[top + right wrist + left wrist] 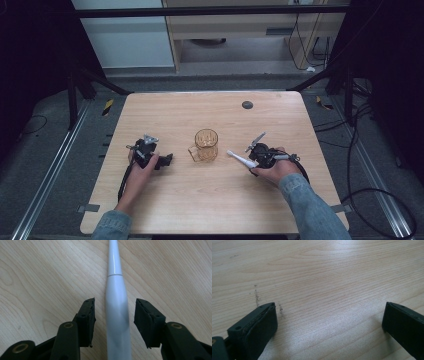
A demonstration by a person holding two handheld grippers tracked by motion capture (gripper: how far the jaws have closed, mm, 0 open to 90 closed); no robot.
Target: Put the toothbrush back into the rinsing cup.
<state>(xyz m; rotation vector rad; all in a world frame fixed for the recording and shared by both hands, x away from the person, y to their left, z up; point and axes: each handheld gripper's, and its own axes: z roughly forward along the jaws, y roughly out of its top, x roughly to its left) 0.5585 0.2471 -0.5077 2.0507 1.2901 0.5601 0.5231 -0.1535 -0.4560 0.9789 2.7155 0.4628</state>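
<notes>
A white slender handle, like an electric toothbrush (239, 158), lies flat on the wooden table (200, 200) to the right of an amber glass mug (206, 145). My right gripper (252, 161) straddles its thick end. In the right gripper view the toothbrush (117, 315) runs up between the jaws of the right gripper (115, 302), with a narrow gap showing on each side, so the pads are not pressing on it. My left gripper (167, 160) rests on the table to the left of the mug. In the left gripper view the left gripper (329, 312) stands wide open over bare wood.
The mug stands upright near the table's middle, its handle toward the left. A small black round disc (247, 104) sits near the far edge. Cables and metal frame legs lie on the floor around the table.
</notes>
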